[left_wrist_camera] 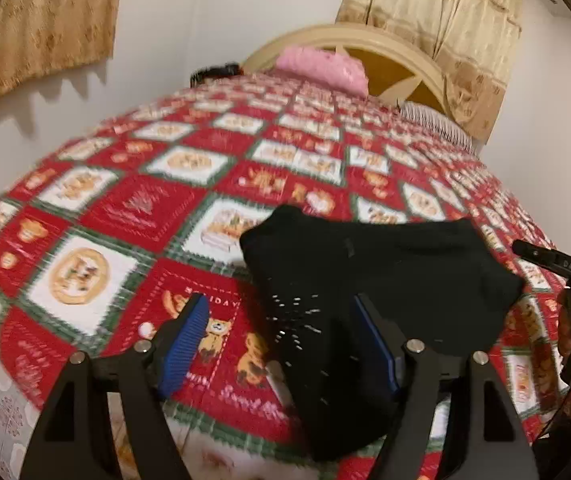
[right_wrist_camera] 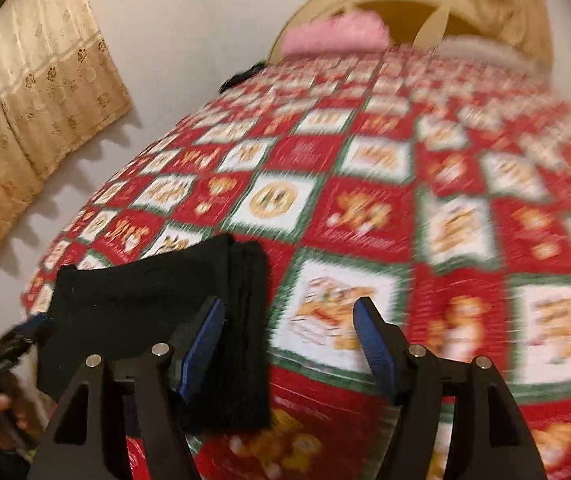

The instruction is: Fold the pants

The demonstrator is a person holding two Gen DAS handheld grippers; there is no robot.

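The black pants [left_wrist_camera: 385, 276] lie as a compact folded bundle near the front edge of the bed [left_wrist_camera: 133, 208], on the red-and-white holiday quilt. Judging by the shape, the fold itself looks done or nearly so; the step in hand reads as the let-go after a fold.

Left hand-held gripper [left_wrist_camera: 281, 344]: jaws apart, w/ the near corner of the pants lying between the blue pads but nothing pressing on the cloth. Right hand-held gripper [right_wrist_camera: 289, 344]: jaws apart too, only quilt between them; its left pad sits just beside the folded edge of the pants [right_wrist_camera: 157, 300], not on it.

Both views are smeared, so fine creases can't be read.

Next move, as I judge it: either 1 more fold to halve the bundle (both grippers need to re-pinch 2 near corners cleanly, all layers together) or just pull clear w/o dragging the top layer open.
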